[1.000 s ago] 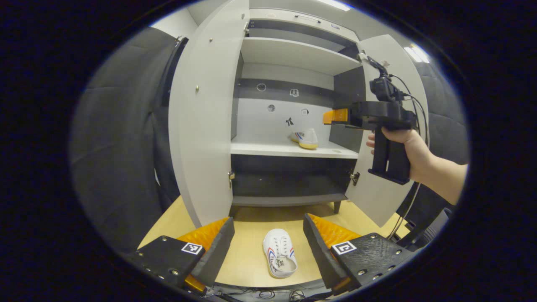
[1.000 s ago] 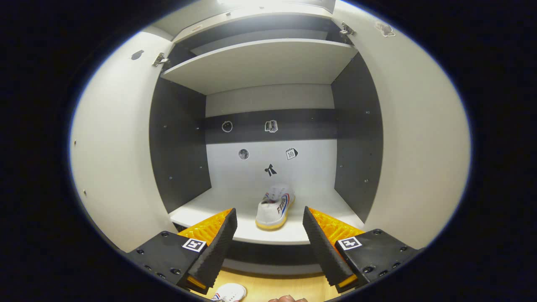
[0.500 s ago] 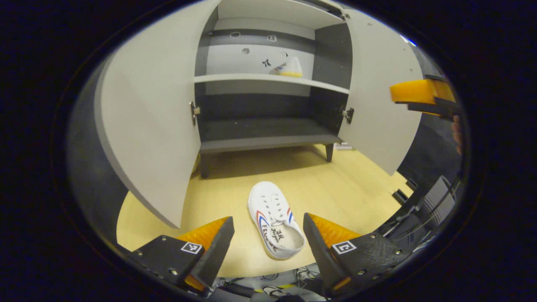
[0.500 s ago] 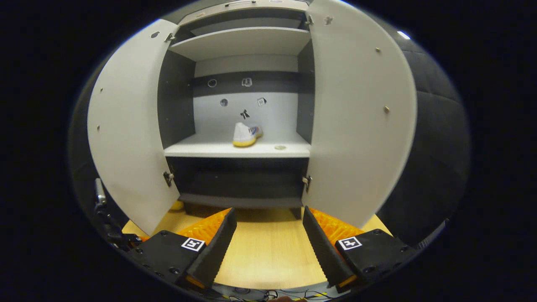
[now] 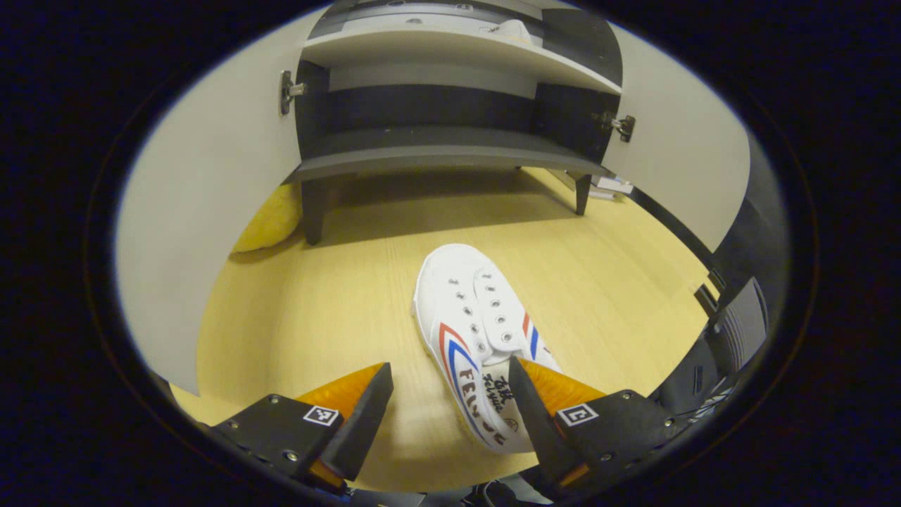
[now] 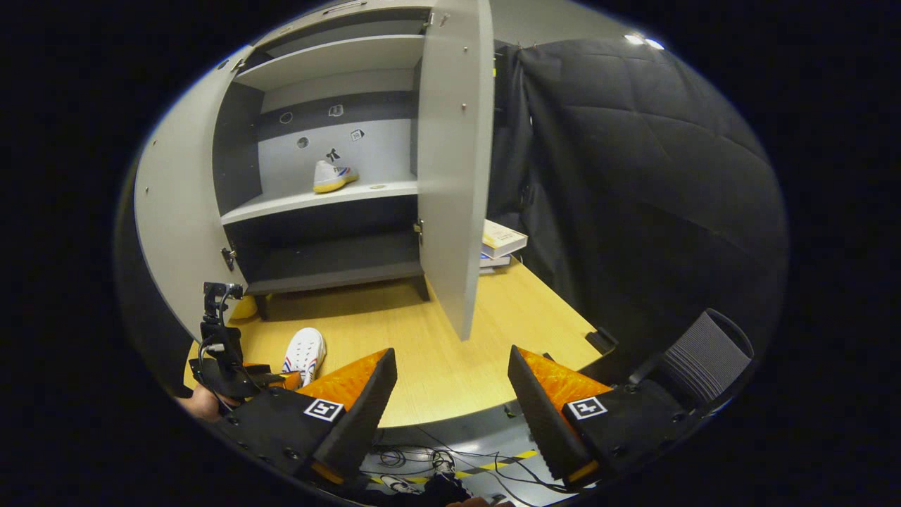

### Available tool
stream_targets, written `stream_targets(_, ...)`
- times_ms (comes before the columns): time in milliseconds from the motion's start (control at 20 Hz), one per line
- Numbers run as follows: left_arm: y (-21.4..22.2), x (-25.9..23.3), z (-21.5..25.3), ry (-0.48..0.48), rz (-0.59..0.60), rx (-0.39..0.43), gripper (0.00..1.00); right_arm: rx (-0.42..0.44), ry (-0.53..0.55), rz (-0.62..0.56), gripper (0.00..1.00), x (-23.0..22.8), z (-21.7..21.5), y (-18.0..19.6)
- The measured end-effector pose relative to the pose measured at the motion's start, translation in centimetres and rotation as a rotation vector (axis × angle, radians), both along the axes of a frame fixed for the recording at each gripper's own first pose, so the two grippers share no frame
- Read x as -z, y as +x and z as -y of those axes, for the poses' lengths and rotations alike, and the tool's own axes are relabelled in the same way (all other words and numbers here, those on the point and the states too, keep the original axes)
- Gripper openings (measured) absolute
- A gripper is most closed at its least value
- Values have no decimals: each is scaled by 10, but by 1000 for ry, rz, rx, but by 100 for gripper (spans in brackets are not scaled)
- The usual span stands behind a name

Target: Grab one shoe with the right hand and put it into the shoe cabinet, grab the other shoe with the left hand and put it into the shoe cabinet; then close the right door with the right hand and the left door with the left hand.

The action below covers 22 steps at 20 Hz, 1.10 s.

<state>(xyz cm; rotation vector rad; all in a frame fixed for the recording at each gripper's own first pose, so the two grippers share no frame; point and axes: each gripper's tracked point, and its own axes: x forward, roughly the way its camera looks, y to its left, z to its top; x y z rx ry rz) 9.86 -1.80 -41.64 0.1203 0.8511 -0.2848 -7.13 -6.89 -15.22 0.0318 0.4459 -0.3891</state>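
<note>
White canvas with red and blue stripes — the shoe on the surface [image 5: 479, 338] lies on the pale wooden surface [image 5: 338, 296] in front of the shoe cabinet [image 5: 436, 134], toe toward the cabinet, heel toward the camera. In the left gripper view the left gripper [image 5: 450, 394] hangs just above it with jaws released, wide apart; the heel end sits against the right-hand finger, partly hidden behind it, while the other finger stands clear over bare wood. The shoe on the shelf [image 6: 332, 176] rests on the cabinet's light middle shelf [image 6: 303, 201], seen in the right gripper view near the back wall. Both doors stand open: the left door [image 6: 172, 211] swung wide, the right door [image 6: 454, 162] edge-on to that camera. The right gripper [image 6: 450, 394] is held back from the cabinet over the front edge of the surface, jaws released and holding nothing. Low at the left of the same view the left gripper shows again beside the shoe — a hand [image 6: 200, 405] around its grip. Some books [image 6: 501, 243] lie stacked behind the right door.
</note>
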Motion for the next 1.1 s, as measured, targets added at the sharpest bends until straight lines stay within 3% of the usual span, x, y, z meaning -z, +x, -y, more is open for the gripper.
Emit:
stream_targets(50,4,6,-1,8,-11,1,95,24,5,-17,99,6,8,-13)
stream_targets(150,7,9,12,-62,-36,4,93,70,11,-55,99,18,24,-39)
stream_targets(200,3,12,16,-88,-71,-13,73,97,11,-77,100,24,34,-52)
stream_targets(300,0,10,15,-92,-104,-32,53,155,22,-120,100,38,53,-78)
stream_targets(400,2,11,13,-71,-112,-28,52,217,59,-123,96,42,70,-90)
stream_targets(450,3,10,13,-81,-116,-39,45,242,80,-113,100,41,78,-93)
stream_targets(700,3,11,13,-84,-159,-145,10,262,71,-37,100,24,111,-65)
stream_targets(750,5,5,9,-69,-141,-154,10,254,65,-21,100,19,116,-57)
stream_targets(800,10,6,12,-50,-136,-165,2,247,62,-8,100,14,120,-51)
stream_targets(1100,22,-64,11,-103,-67,-159,1,222,74,46,100,0,157,-11)
